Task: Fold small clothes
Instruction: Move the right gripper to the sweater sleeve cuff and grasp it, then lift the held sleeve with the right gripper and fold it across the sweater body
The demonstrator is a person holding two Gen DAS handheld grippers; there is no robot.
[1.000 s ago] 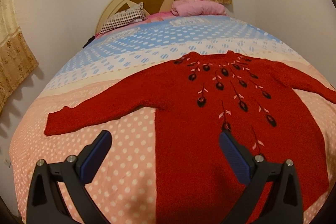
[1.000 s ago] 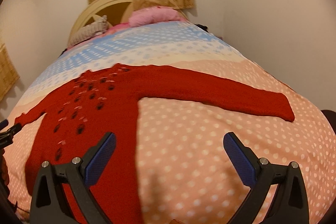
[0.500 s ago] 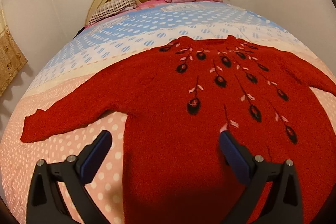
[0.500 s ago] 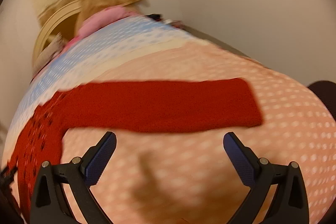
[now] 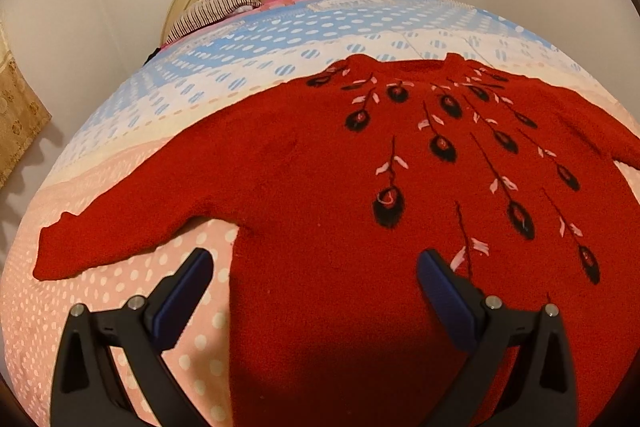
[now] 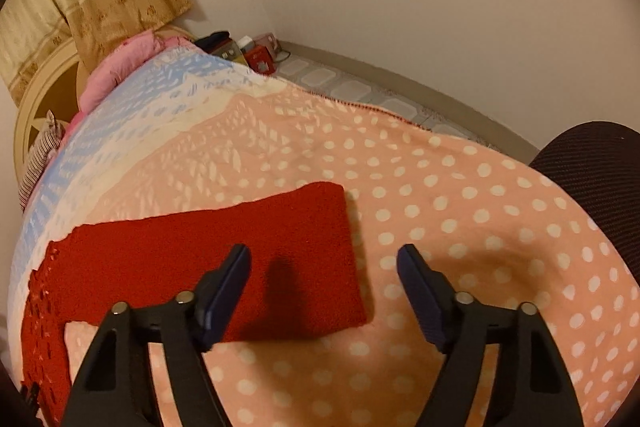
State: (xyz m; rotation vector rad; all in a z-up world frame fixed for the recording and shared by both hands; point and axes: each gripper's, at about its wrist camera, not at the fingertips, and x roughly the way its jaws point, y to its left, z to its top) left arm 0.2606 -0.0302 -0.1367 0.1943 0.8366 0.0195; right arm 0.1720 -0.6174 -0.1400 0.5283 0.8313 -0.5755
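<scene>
The right gripper (image 6: 323,259) had swung over the red sweater's (image 5: 320,227) sleeve cuff (image 6: 312,259), jaws spread, empty; the left gripper (image 5: 314,267) likewise gaped above the hem, which was cut off below. Striped pillow (image 5: 216,11) beyond.

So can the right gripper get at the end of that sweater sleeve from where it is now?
Probably yes. The right gripper is open just over the sleeve cuff, which lies flat on the dotted blanket with nothing on top or between the fingers.
</scene>
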